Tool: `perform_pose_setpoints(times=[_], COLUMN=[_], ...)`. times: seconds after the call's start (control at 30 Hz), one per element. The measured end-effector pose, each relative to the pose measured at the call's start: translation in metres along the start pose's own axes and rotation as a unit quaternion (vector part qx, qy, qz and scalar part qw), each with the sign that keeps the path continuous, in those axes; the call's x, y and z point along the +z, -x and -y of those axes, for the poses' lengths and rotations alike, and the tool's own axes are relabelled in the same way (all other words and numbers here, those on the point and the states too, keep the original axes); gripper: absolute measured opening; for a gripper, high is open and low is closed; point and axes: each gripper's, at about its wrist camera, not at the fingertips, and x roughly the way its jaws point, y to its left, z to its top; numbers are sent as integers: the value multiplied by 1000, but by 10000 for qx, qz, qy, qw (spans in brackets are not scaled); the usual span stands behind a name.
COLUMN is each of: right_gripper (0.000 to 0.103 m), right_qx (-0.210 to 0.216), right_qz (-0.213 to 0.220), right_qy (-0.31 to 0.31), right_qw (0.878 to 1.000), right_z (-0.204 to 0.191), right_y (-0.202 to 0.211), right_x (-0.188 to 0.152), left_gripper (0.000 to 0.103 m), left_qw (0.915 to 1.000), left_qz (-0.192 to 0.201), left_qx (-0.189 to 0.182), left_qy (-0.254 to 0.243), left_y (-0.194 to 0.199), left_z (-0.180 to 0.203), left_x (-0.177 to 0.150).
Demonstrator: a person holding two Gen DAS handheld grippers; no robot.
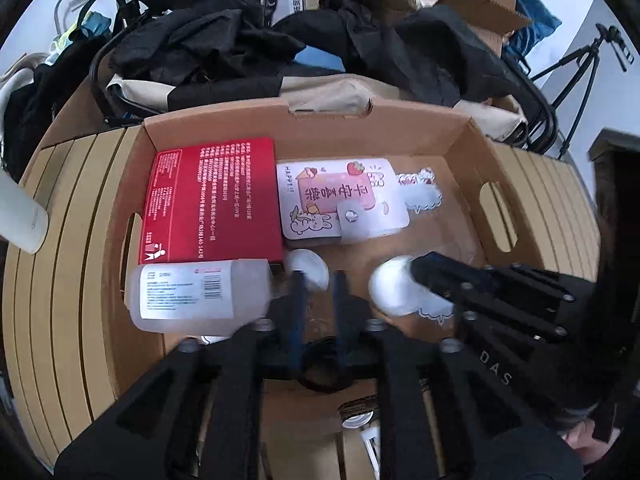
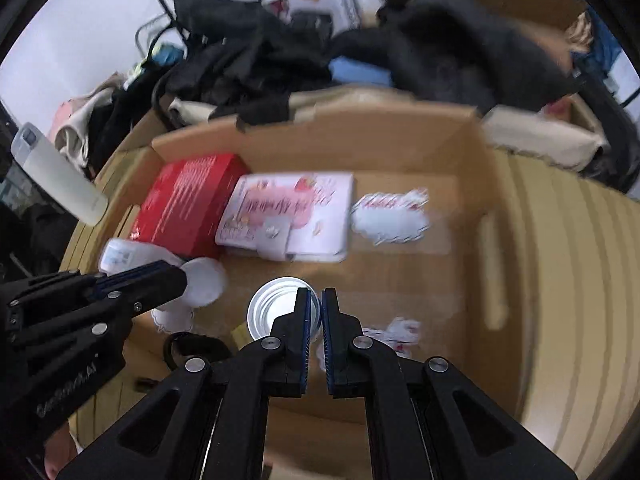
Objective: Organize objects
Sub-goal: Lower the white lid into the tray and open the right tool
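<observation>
An open cardboard box (image 1: 420, 120) holds a red box (image 1: 212, 200), a pink-and-white notebook (image 1: 340, 200), cloud-shaped stickers (image 1: 422, 192) and a clear bottle (image 1: 196, 296) lying on its side with a white cap (image 1: 308, 270). My left gripper (image 1: 318, 280) hovers low in the box beside the cap, jaws narrowly apart and empty. My right gripper (image 2: 316, 300) is shut on the rim of a shiny metal cup (image 2: 272, 312) above the box floor. In the left wrist view the right gripper (image 1: 424, 276) holds a white round shape (image 1: 394, 286).
The box sits on a slatted wooden table (image 1: 60, 280). A white bottle (image 1: 20, 216) stands at the left edge. Black clothes (image 1: 208, 44), bags and cardboard boxes (image 1: 484, 8) pile up behind. A tripod (image 1: 580, 60) stands far right.
</observation>
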Motion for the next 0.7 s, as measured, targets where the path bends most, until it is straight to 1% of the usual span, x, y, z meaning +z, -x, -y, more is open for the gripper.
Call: perform_pose_setpoints(times=[0.03,0.07,0.1,0.13,0.17,0.2,0.23,0.3,0.33,0.37,0.4,0.47,0.53,0.57,0.63,0.7], right_gripper=[10,20,28,46,67,76,80,80,80,80,80,81,81,81,81,81], right_qx=[68,38,-38,-99,-130,-156,-183,-247,-317,-380,-475,-457,-427,-483,-627,-588], right_qz=[35,80,124,173,214,295,345,371,374,384,386,342,306,320,426,600], right_qy=[-36,-49,-40,-43,-58,-92,-114,-76,1,73,199,364,365,364,411,478], right_qw=[10000,9999,9999,9998,9997,9994,9992,9990,9988,9985,9979,9977,9980,9977,9963,9953], right_z=[1,2,2,2,3,4,4,2,1,-1,-2,-4,-3,-3,-7,-14], right_y=[1,4,9,15,22,35,45,67,83,94,114,143,170,182,214,244], right_x=[-1,-1,-1,0,0,-2,-2,-4,-7,-9,-14,-22,-32,-36,-52,-70], left_gripper=[32,43,52,54,54,55,58,75,78,84,88,91,96,102,103,103], left_qw=[10000,9999,9998,9996,9993,9992,9992,9989,9985,9977,9973,9967,9961,9957,9955,9963], left_qz=[78,154,205,246,290,319,341,400,457,538,572,565,563,583,610,612], left_qx=[-22,-42,17,123,205,204,165,215,279,383,439,486,436,422,426,395], left_qy=[22,46,57,75,100,108,102,99,98,115,157,325,519,575,595,448], left_y=[5,10,17,24,33,43,57,81,95,115,129,157,186,200,224,243], left_z=[-2,-5,-7,-8,-10,-11,-12,-14,-15,-17,-21,-28,-36,-37,-38,-33], left_x=[0,0,0,0,-1,-2,-3,-4,-6,-9,-10,-14,-23,-30,-46,-67])
